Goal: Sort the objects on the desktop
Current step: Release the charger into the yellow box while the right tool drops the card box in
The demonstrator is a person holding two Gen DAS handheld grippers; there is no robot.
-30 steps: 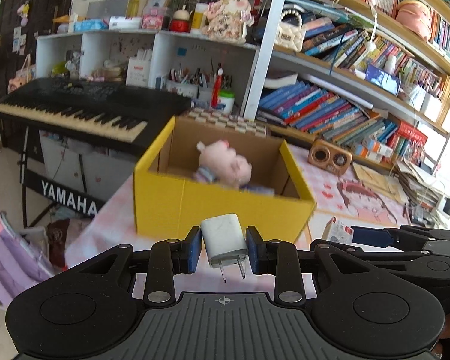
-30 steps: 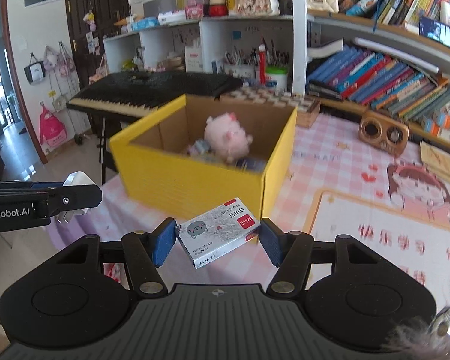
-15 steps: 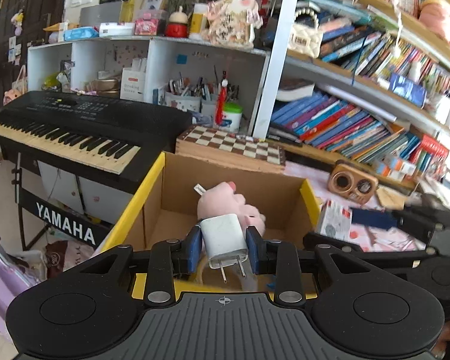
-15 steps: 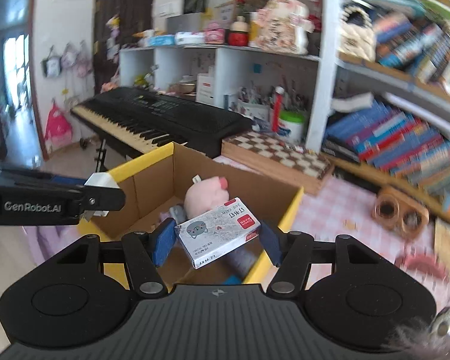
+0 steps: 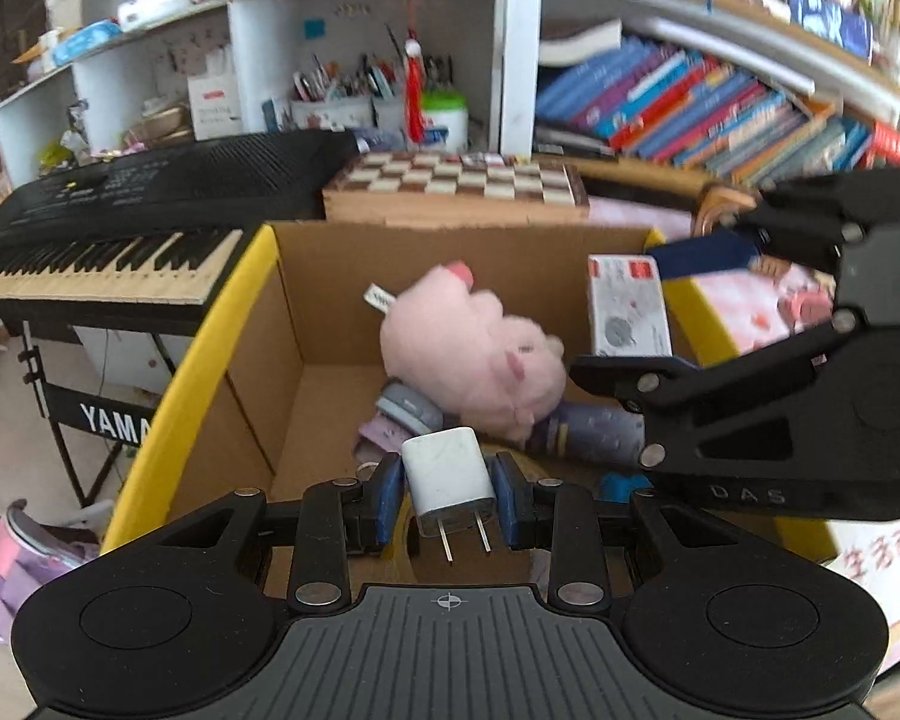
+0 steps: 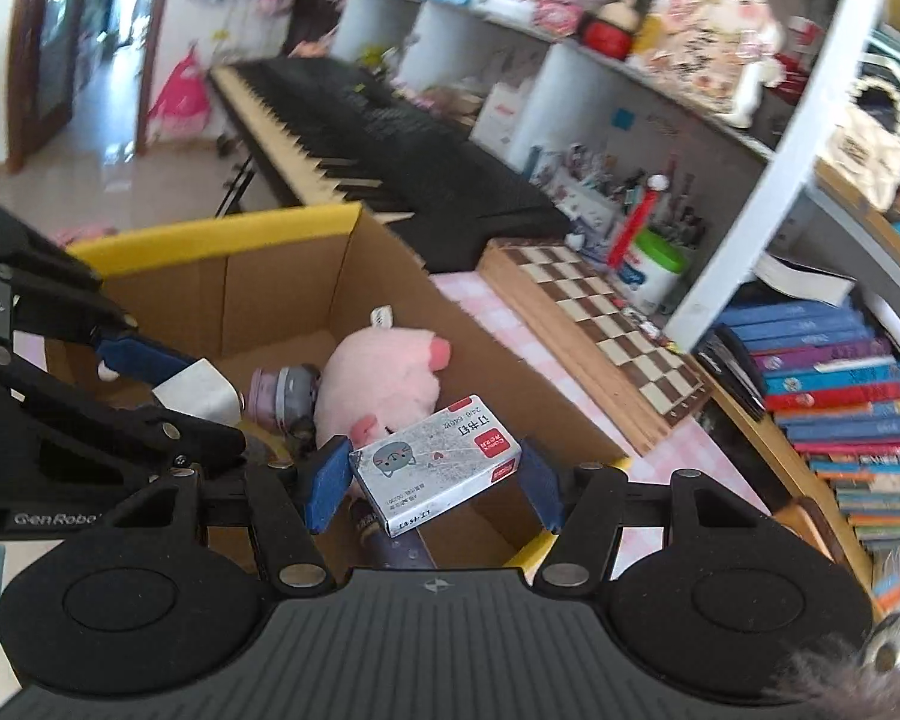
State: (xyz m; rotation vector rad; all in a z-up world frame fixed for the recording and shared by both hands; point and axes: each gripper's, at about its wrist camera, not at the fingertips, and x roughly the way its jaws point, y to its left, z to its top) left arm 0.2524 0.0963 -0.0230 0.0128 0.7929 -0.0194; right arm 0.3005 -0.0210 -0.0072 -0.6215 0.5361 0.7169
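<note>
Charger: a white USB wall charger (image 5: 448, 480), prongs pointing back at the camera, is held over the near part of the open yellow cardboard box (image 5: 198, 348).
Left tongs: the left tongs (image 5: 448, 495) are clenched on the charger, blue pads on both its sides.
Staple box: a small grey box of staples (image 6: 435, 465) with a red label is held tilted above the box's right side.
Right tongs: the right tongs (image 6: 435, 480) are grasping the staple box by its two short ends.
Already in the box: a pink plush pig (image 5: 480, 354), a small grey-and-lilac item (image 5: 408, 411) against it, a dark purple tube (image 5: 588, 435), and a roll of tape under the charger.
Progress: judging by the contents, several items are sorted; these two are over the opening but not yet released.
Left to do: lower, let go of both.
Beyond the box: a chessboard (image 5: 456, 183) behind it, a Yamaha keyboard (image 5: 120, 234) to its left.
</note>
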